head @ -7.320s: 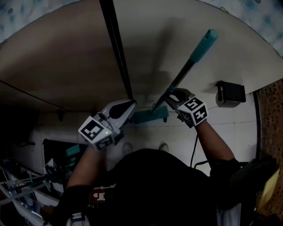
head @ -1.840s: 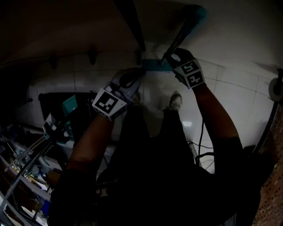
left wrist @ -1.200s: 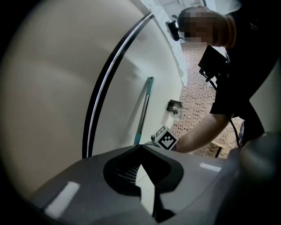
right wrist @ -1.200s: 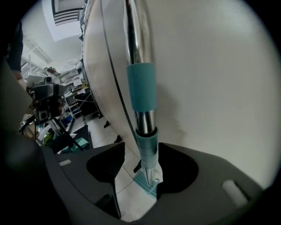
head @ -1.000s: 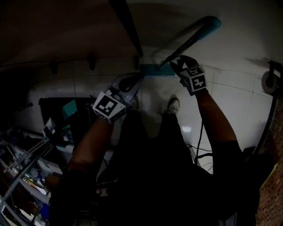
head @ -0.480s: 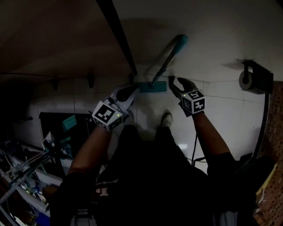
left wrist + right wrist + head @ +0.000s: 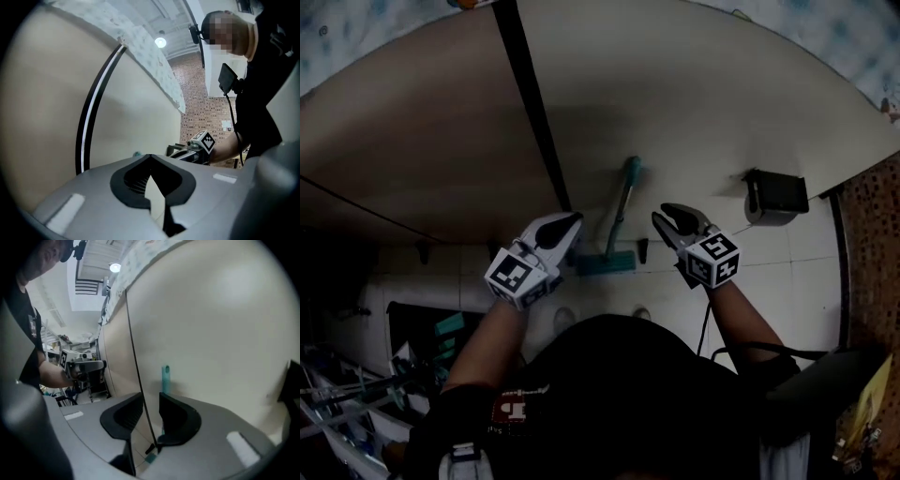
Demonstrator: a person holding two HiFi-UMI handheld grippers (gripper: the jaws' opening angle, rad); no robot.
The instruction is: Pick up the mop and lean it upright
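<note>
The long mop, with a dark shaft, a teal grip at the top and a flat teal head, stands upright and leans against the beige wall; its head rests on the white tiled floor right at the floor's edge where the wall begins; neither claw touches it. A thin black strip runs up the wall just left of the mop, and a black box is fixed to the wall off to the right. The left gripper hangs near the mop's left side; in the left gripper view its jaw tips meet, clenched on nothing. The right gripper hangs near the mop's right side; in the right gripper view its jaws stand apart, released; they have just been closing, with nothing between them, and the mop's teal grip shows beyond the gap against the wall.
</note>
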